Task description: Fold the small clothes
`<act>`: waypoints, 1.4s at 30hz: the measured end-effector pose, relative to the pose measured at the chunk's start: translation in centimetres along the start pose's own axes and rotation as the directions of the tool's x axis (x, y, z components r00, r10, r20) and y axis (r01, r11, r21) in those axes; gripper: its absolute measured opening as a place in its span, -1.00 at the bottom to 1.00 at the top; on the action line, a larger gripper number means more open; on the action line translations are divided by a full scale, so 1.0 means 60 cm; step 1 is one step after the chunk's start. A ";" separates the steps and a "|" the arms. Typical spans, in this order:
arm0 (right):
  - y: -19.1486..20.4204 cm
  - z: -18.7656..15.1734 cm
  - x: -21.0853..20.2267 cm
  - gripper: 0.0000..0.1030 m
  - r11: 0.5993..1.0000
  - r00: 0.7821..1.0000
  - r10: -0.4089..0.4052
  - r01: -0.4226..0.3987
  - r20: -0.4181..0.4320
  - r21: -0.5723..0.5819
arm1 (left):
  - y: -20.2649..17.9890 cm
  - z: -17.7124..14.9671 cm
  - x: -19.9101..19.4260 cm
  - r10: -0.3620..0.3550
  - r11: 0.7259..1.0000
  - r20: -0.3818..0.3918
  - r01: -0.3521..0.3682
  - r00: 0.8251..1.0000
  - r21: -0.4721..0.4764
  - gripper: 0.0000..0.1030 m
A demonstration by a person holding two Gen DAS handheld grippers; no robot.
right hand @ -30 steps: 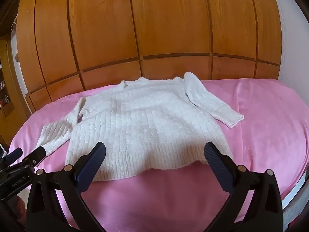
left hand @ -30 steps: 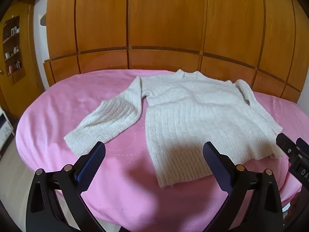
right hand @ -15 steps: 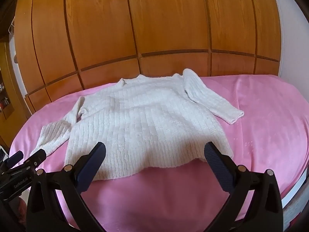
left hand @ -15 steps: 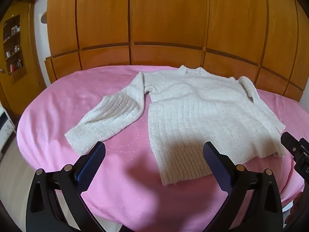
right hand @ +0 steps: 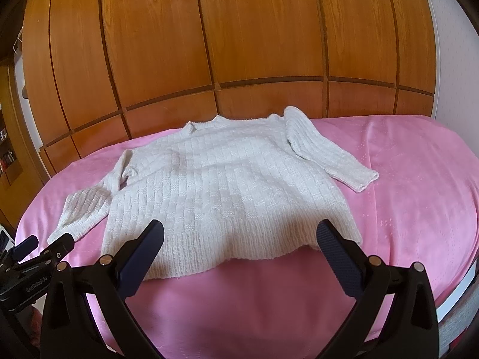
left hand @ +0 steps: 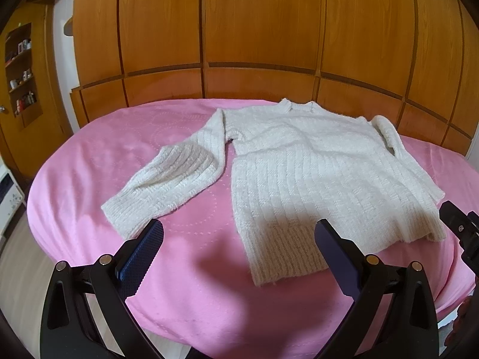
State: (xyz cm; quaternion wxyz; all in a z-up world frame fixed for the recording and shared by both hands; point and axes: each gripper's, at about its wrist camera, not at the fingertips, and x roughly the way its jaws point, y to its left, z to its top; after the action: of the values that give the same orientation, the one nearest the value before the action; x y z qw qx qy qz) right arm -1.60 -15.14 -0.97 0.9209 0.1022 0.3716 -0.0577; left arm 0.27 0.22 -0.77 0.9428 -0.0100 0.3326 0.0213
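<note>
Lying beyond spread fingers (right hand: 332,239): sweater (right hand: 227,191)

White sweater (right hand: 227,197) flat on pink bedspread (right hand: 404,209).

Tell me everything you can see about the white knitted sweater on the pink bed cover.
The white ribbed-knit sweater lies flat and unfolded on the pink bed cover, its round neck toward the wooden wall panels, its hem toward the cameras. Both long sleeves are spread outward: one slants left, the other lies along the right side. The fabric looks thick and soft, slightly rumpled near the chest. Only the cover touches it; neither gripper holds it.
</note>
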 end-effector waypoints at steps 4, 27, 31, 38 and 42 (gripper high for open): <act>0.000 0.000 0.000 0.97 1.000 1.000 0.002 -0.002 -0.005 0.004 | 0.004 0.000 0.004 0.002 1.000 -0.008 -0.002 1.000 0.001 0.94; -0.003 0.001 -0.002 0.97 1.000 1.000 0.004 -0.004 -0.007 0.007 | 0.007 -0.002 0.013 0.013 1.000 -0.038 -0.013 0.999 0.002 0.94; -0.003 0.002 -0.001 0.97 1.000 1.000 0.004 -0.004 -0.008 0.008 | 0.006 -0.003 0.014 0.016 1.000 -0.041 -0.016 0.999 0.002 0.94; -0.003 0.002 -0.002 0.97 1.000 1.000 0.004 -0.004 -0.009 0.008 | 0.007 -0.003 0.017 0.019 1.000 -0.050 -0.019 0.999 0.001 0.94; -0.003 0.003 -0.001 0.97 1.000 1.000 0.005 -0.005 -0.009 0.008 | 0.006 -0.003 0.017 0.020 1.000 -0.053 -0.020 0.998 0.002 0.94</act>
State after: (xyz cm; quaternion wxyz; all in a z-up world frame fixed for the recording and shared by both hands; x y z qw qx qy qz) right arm -1.58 -15.35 -0.82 0.9189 0.1068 0.3755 -0.0565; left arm 0.94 0.63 -1.58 0.9333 -0.0064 0.3577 0.0302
